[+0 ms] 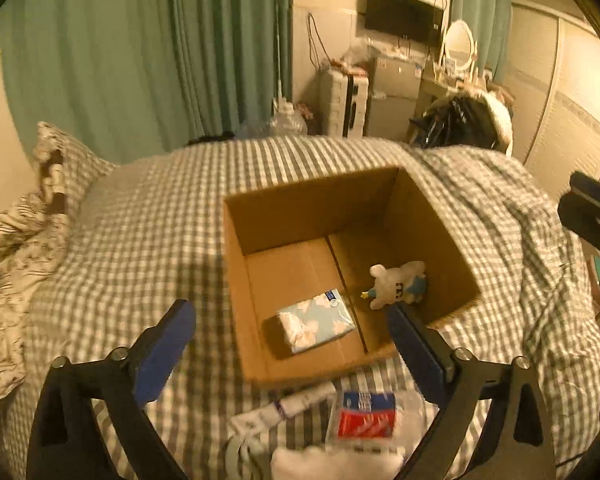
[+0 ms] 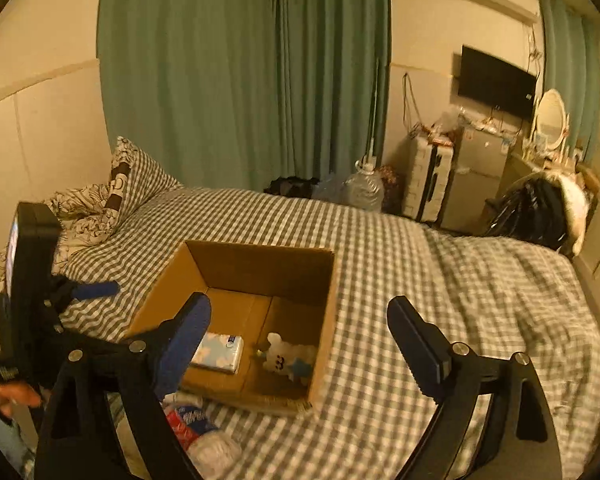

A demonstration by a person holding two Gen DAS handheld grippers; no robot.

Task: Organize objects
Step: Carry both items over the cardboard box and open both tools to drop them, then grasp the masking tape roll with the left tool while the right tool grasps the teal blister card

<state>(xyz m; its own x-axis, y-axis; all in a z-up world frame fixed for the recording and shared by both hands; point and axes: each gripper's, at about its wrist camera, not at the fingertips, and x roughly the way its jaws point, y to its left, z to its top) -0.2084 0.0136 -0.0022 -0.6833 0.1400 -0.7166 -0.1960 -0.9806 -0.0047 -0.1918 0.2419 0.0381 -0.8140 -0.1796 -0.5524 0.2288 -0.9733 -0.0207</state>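
Note:
An open cardboard box (image 1: 428, 216) stands on the checked bed; it also shows in the right wrist view (image 2: 324, 312). Inside lie a light blue tissue pack (image 1: 318, 322) (image 2: 219, 353) and a small white plush toy (image 1: 396, 284) (image 2: 286, 360). On the bed in front of the box lie a red and blue plastic packet (image 1: 366, 414) (image 2: 186, 424), a white tube-like item (image 1: 300, 400) and something white (image 1: 336, 460). My left gripper (image 1: 292, 332) is open and empty, above the box's near edge. My right gripper (image 2: 300, 334) is open and empty, above the box's right side.
The bed (image 1: 140, 248) has a grey checked cover, with pillows and a patterned quilt (image 1: 16, 240) at the left. Green curtains, a suitcase (image 2: 428, 180), a water jug (image 2: 364, 188), a small fridge and a chair with clothes (image 2: 540, 212) stand beyond the bed.

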